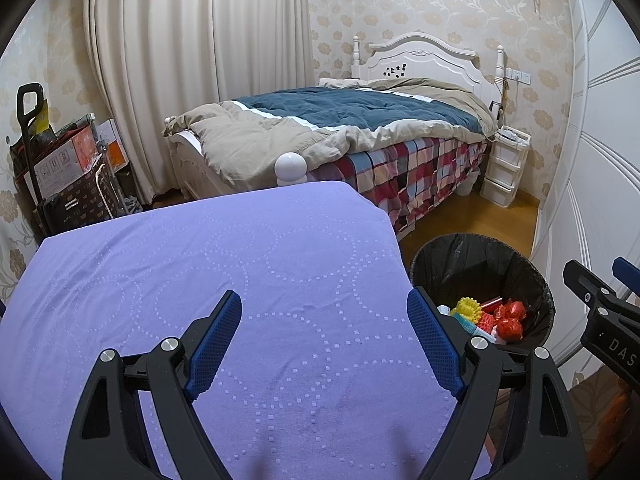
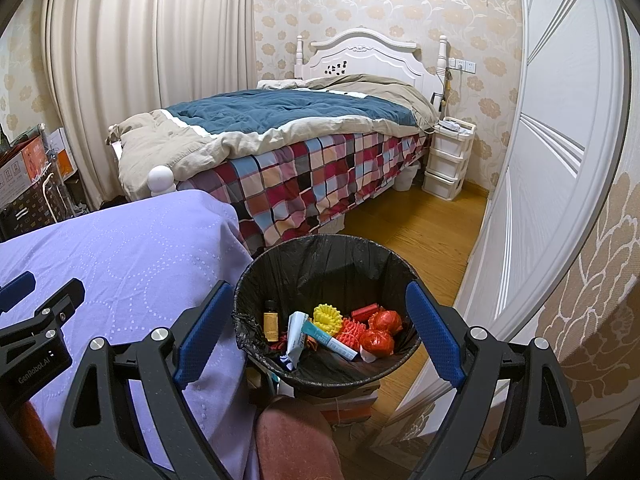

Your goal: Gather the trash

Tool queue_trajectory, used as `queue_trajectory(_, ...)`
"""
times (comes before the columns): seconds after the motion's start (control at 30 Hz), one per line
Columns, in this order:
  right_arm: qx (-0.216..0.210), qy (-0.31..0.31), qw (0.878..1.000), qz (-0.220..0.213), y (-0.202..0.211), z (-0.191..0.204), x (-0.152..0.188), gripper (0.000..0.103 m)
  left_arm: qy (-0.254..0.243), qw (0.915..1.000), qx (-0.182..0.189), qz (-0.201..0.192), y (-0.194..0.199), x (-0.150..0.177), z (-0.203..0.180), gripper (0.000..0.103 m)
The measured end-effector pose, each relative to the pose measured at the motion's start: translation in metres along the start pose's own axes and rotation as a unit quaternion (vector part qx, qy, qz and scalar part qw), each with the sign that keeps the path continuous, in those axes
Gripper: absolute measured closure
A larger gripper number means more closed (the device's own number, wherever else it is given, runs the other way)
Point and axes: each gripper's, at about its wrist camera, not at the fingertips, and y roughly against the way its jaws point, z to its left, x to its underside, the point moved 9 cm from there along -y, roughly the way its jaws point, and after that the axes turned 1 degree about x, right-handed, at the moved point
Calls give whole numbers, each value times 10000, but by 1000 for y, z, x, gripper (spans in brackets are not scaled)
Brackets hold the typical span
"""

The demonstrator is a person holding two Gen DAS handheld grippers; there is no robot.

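A black-lined trash bin (image 2: 320,256) stands on the floor to the right of the purple-covered table (image 2: 132,248). It holds several pieces of trash: a small brown bottle (image 2: 271,320), a yellow ribbed ball (image 2: 327,317), red wrapped balls (image 2: 378,342) and a teal-and-white tube (image 2: 328,338). My right gripper (image 2: 320,344) is open and empty, right above the bin. My left gripper (image 1: 324,346) is open and empty over the bare purple cloth (image 1: 224,264). The bin also shows in the left wrist view (image 1: 480,264), at the right.
A bed (image 2: 280,140) with a blue and beige quilt and a plaid sheet stands behind the table. A white drawer unit (image 2: 448,160) is beside it. White wardrobe doors (image 2: 552,160) are on the right. Boxes and bags (image 1: 68,176) stand at the left.
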Motion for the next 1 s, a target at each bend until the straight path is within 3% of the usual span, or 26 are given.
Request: queue_trajectory(1.0,-1,9,10000,15,0,1,0,17,-177,9998,-31,-134,3,5,-14,21)
